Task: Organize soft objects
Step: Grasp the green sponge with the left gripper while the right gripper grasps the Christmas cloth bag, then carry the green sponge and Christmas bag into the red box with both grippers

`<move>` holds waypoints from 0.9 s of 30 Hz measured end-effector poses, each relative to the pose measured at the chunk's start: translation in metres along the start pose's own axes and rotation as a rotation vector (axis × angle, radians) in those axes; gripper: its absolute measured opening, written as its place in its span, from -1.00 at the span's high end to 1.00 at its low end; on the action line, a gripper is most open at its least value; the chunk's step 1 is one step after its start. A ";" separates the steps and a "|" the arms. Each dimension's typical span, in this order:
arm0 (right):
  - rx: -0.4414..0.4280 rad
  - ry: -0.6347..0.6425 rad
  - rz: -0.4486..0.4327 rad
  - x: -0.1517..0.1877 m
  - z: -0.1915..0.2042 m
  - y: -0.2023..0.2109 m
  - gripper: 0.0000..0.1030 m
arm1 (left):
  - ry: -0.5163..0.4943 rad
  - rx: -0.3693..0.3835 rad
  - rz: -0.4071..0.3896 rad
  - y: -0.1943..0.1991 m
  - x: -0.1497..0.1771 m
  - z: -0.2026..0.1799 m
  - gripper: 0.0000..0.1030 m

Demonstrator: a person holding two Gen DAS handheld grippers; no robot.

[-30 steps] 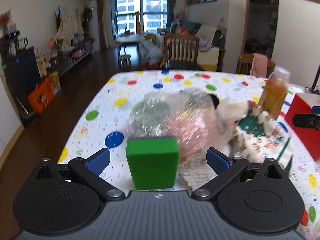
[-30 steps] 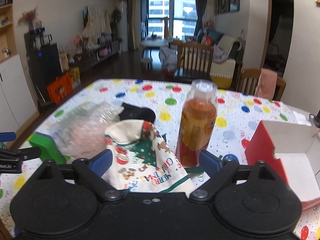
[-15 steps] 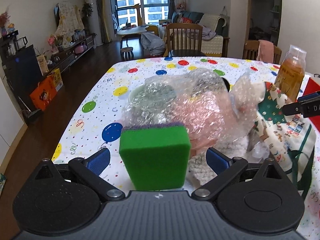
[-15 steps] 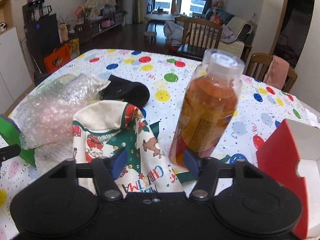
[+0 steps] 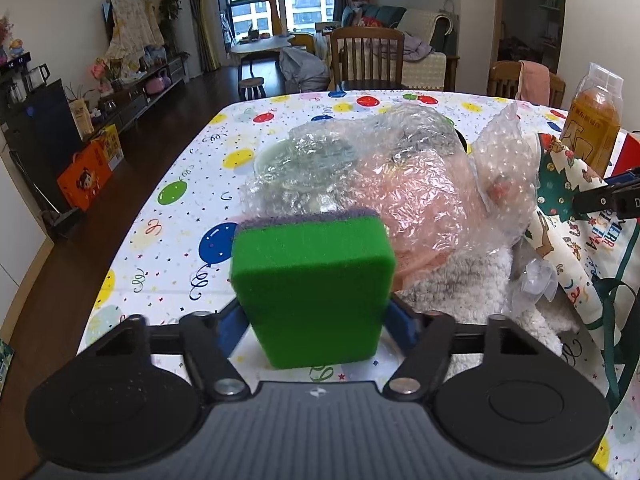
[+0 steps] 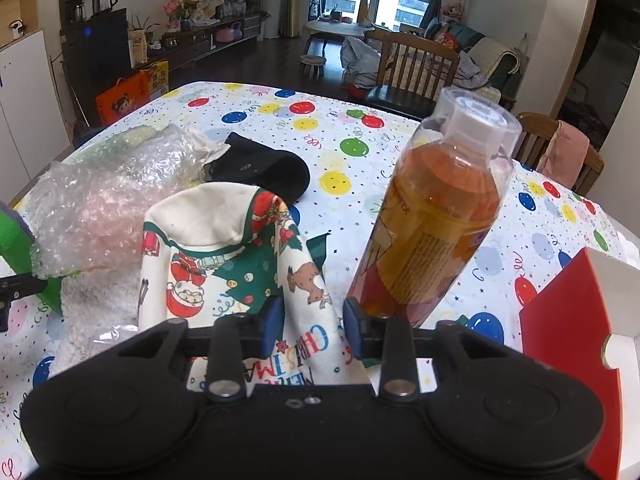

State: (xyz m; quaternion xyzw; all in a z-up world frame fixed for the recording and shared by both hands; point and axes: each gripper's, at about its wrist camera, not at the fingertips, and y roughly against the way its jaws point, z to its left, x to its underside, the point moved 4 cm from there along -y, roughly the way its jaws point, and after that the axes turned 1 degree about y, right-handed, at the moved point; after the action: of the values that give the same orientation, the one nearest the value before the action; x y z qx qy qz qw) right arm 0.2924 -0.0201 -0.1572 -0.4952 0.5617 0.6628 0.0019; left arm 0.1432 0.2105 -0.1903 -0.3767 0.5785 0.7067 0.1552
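Observation:
My left gripper (image 5: 316, 322) is shut on a green sponge (image 5: 312, 288) with a purple scrub layer, standing upright on the table. Behind it lies crumpled bubble wrap (image 5: 392, 184) over a fluffy white towel (image 5: 460, 284). My right gripper (image 6: 314, 326) is shut on a Christmas-print cloth (image 6: 240, 264), whose folds rise in front of it. The same cloth shows at the right of the left wrist view (image 5: 568, 216). The bubble wrap (image 6: 108, 196) and the sponge's edge (image 6: 16, 240) show at the left of the right wrist view.
An orange drink bottle (image 6: 436, 216) stands just right of the cloth. A black pouch (image 6: 264, 172) lies behind the cloth. A red and white box (image 6: 584, 312) sits at the right. The table has a balloon-print tablecloth (image 5: 192, 184); chairs (image 5: 370, 58) stand beyond.
Both grippers have moved forward and closed: the left one onto the green sponge, the right one onto the Christmas cloth. The sponge and the bottle now loom larger.

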 end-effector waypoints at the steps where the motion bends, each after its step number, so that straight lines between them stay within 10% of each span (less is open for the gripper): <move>1: 0.001 0.001 -0.002 0.000 0.000 0.001 0.48 | 0.001 -0.002 -0.001 0.000 0.000 0.000 -0.35; 10: -0.002 -0.012 -0.081 -0.007 0.007 0.032 0.90 | -0.008 -0.008 -0.022 0.012 -0.005 0.005 -0.29; 27: -0.015 -0.164 -0.202 -0.019 -0.012 0.132 0.92 | -0.004 0.189 -0.043 0.085 -0.042 0.002 -0.29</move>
State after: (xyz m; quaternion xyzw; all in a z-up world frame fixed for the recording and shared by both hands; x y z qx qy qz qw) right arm 0.2361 -0.0669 -0.0449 -0.4936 0.5021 0.7014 0.1108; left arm 0.1142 0.1974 -0.1007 -0.3712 0.6342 0.6461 0.2063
